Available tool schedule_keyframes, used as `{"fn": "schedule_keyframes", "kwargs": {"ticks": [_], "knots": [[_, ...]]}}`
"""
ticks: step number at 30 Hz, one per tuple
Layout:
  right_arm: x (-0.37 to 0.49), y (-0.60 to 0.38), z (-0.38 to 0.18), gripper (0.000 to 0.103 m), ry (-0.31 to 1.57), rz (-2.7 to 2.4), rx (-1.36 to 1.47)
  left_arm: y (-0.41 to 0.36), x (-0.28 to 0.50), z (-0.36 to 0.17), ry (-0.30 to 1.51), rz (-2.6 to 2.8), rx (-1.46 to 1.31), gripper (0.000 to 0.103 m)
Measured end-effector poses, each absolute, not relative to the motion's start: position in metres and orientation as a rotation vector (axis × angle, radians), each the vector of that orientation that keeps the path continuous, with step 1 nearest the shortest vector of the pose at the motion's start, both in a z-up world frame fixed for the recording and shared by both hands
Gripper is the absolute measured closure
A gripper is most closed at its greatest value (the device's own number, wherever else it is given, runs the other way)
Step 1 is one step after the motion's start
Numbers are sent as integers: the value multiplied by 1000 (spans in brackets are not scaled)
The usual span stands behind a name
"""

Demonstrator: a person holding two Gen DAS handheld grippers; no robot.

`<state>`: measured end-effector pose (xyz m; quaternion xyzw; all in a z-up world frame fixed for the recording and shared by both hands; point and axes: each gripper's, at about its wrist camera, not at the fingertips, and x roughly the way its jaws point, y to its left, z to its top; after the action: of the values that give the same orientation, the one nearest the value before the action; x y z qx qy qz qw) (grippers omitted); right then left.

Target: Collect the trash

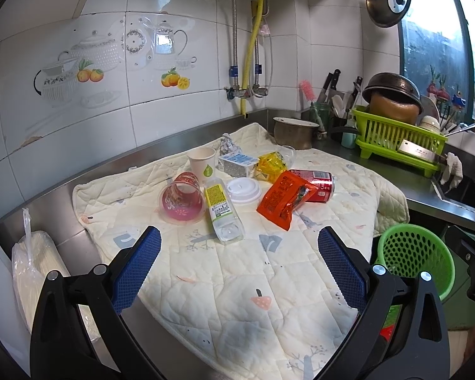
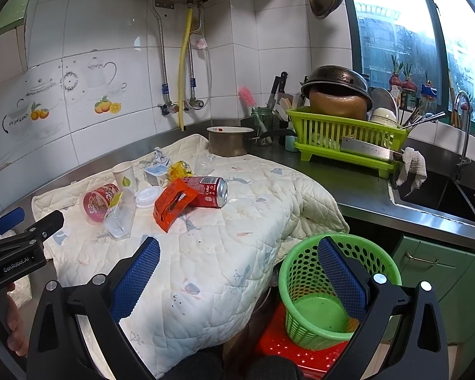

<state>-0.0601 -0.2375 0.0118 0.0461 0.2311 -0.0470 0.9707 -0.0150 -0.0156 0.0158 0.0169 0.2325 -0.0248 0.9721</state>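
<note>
Nearest, the left hand-held gripper (image 1: 239, 247) and the right hand-held gripper (image 2: 239, 258) both hang spread wide, holding nothing. Below the right one a green basket (image 2: 304, 272) stands on a red stool (image 2: 275, 345), off the tabletop's (image 2: 364, 196) near edge. Farther on, trash lies on the quilted cloth (image 1: 237, 285): a clear bottle (image 1: 223, 212), pink cup (image 1: 182, 201), white lid (image 1: 243, 190), orange packet (image 1: 280, 201), red can (image 1: 319, 183), then a paper cup (image 1: 202, 164) and carton (image 1: 237, 163).
</note>
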Motion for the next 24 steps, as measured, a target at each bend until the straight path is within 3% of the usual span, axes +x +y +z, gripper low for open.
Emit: {"fn": "schedule_keyframes", "kwargs": {"ticks": [24], "knots": [[-6, -226, -3, 6, 539, 13, 50, 6, 29, 11, 550, 0, 24, 5]]}}
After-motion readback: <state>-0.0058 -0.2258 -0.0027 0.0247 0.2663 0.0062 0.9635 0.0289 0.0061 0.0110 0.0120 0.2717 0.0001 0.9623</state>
